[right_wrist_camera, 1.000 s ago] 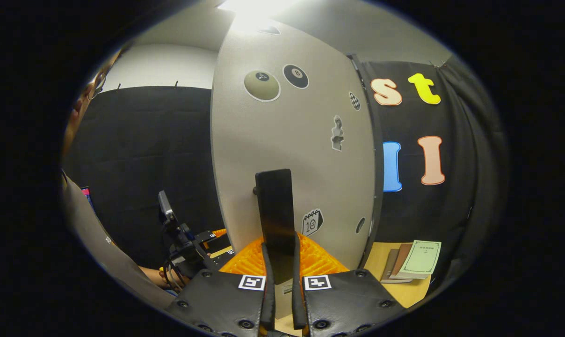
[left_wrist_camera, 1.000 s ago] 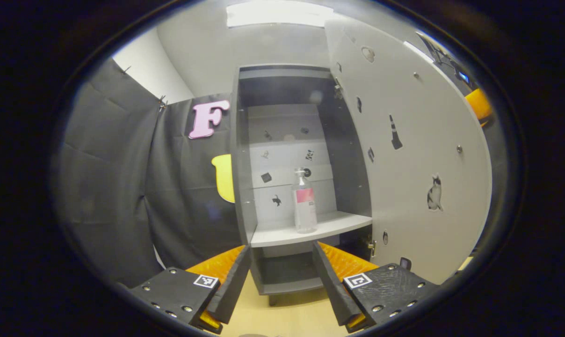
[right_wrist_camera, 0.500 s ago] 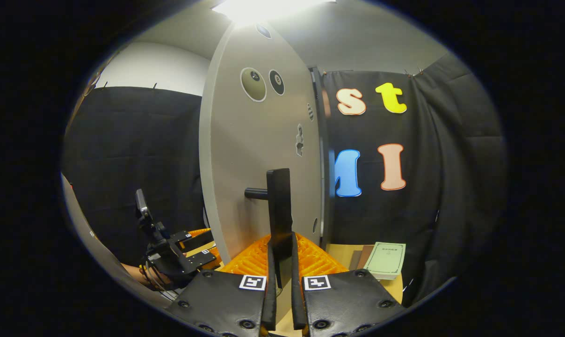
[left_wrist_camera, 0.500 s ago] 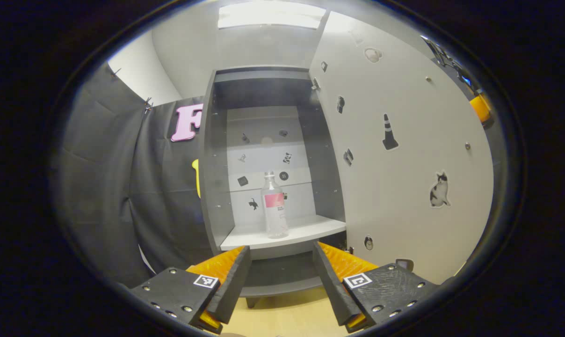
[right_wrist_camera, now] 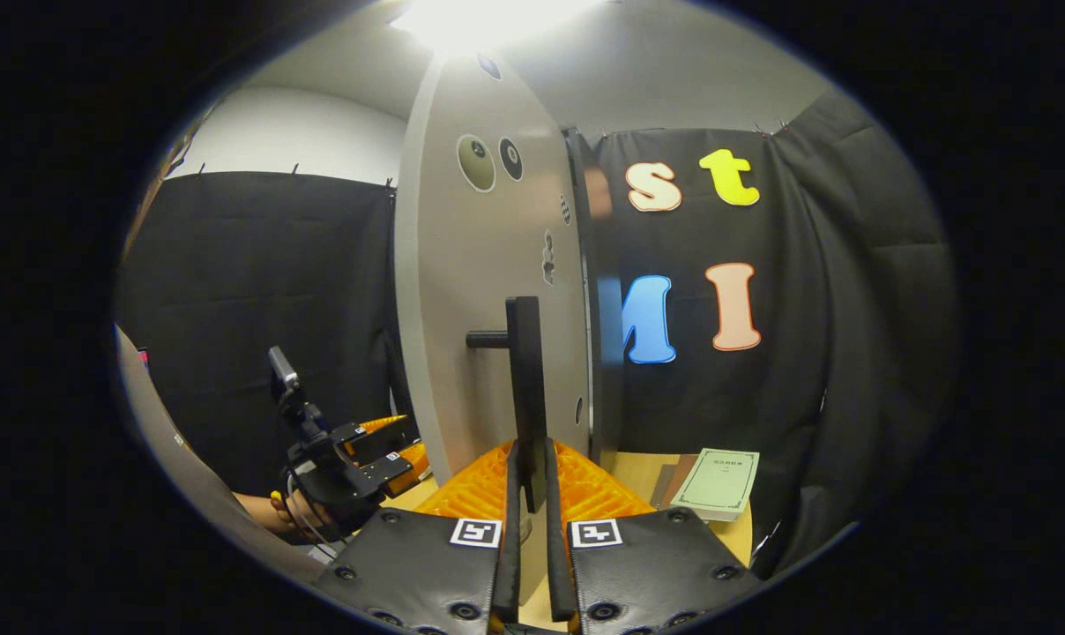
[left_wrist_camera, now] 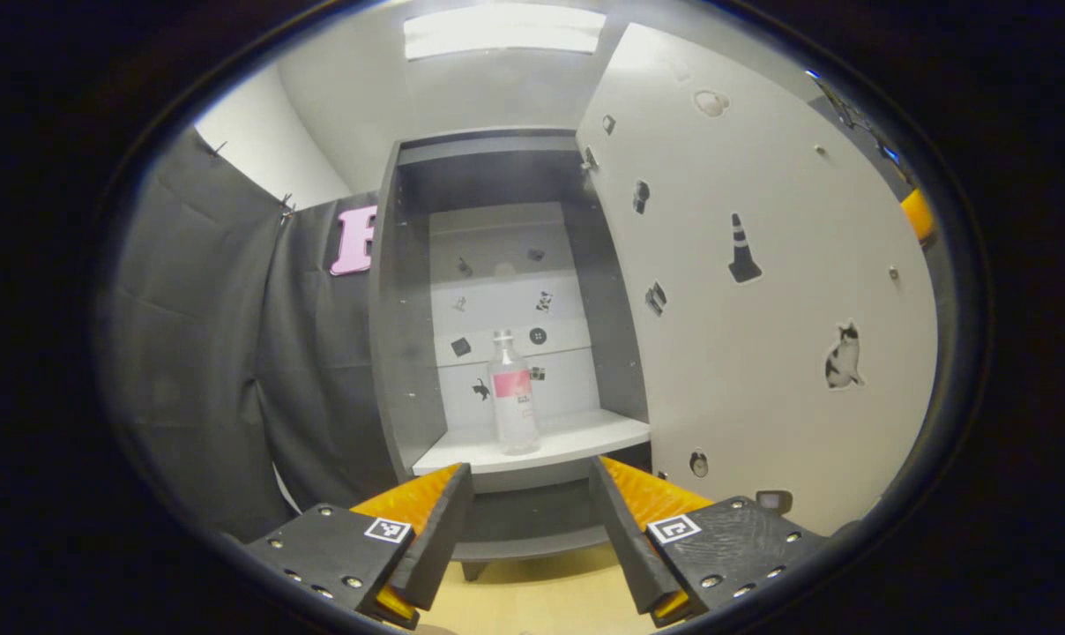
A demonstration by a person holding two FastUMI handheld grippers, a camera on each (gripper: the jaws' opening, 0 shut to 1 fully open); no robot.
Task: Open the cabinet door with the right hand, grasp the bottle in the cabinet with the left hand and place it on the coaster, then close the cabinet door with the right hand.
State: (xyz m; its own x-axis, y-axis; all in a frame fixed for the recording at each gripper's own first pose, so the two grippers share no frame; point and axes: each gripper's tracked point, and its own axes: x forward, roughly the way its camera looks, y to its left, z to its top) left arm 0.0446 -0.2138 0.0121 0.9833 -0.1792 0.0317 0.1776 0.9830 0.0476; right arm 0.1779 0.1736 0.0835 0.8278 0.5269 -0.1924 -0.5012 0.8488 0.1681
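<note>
Open left tongs (left_wrist_camera: pixel 530 511) face the upright bottle (left_wrist_camera: pixel 513 395) at 12 o'clock on the cabinet shelf (left_wrist_camera: pixel 577 438) (right tongs (right_wrist_camera: pixel 527 494) clamp the door handle (right_wrist_camera: pixel 524 388)).

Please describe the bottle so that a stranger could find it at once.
Look into the open grey cabinet, whose door stands swung out. On its light shelf stands one upright clear bottle. Its pink label sets it apart from the small stickers behind it.

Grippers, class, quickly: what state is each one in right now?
Left gripper: open, holding nothing, pointed at the bottle.
Right gripper: shut on the door handle.
</note>
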